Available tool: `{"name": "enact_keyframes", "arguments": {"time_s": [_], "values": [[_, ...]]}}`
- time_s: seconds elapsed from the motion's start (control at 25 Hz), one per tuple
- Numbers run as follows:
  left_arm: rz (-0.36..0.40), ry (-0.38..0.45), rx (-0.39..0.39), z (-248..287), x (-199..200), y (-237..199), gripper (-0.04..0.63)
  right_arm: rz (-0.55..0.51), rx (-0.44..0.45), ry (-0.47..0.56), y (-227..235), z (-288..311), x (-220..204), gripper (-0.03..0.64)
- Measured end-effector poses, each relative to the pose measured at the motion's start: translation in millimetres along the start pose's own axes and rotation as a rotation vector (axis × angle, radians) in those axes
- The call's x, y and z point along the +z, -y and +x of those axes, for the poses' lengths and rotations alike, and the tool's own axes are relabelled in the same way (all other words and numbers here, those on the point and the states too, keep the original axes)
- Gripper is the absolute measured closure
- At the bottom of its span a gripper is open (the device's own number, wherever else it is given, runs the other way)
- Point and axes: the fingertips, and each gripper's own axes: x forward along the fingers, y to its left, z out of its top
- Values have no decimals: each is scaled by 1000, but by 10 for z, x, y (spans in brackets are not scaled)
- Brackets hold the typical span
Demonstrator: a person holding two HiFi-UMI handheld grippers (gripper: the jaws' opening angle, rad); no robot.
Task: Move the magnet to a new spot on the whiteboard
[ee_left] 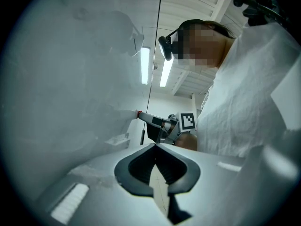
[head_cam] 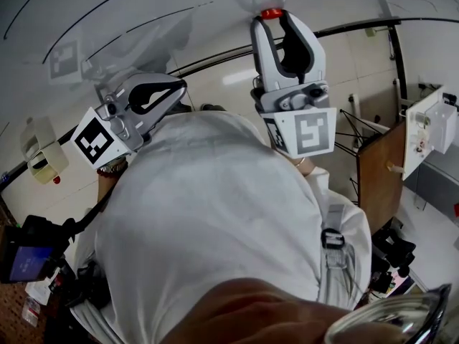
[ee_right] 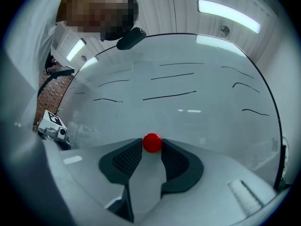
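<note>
Red magnet [ee_right: 152, 142] sat pinched between the right gripper's [ee_right: 152, 149] jaw tips against the whiteboard [ee_right: 197, 121]. The head view showed only the magnet's top. The left gripper [ee_left: 155, 147] was closed and empty.

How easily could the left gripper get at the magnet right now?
Probably not easily: the magnet is pinched by the right gripper against the whiteboard, its sides covered, and the left gripper is itself shut.

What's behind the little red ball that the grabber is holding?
The whiteboard with black pen lines is behind the red magnet, which the right gripper pinches. The bit of board right under it is covered and can't be seen.
</note>
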Motion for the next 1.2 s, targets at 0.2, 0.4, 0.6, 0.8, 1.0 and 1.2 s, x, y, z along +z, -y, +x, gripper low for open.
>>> {"name": "enact_keyframes", "arguments": {"time_s": [0.2,0.4,0.6,0.8,1.0,1.2], "values": [[2,3,62,-78,34,-141,589,-4,68,-28,-130,268,-110,431],[-7,26,175,-41,-73,-72,589,56,40,-139,141,112,-482,388],[-10,32,477,-417,-319,185,589,45,139,-117,244,-78,-532,388],[-46,63,666,-938,-263,-39,589,69,169,-104,246,158,-513,388],[-9,75,676,-1066,-313,93,589,69,148,-86,151,-181,-479,388],[-15,101,618,-1104,-352,323,589,52,93,-87,57,-516,-351,390]]}}
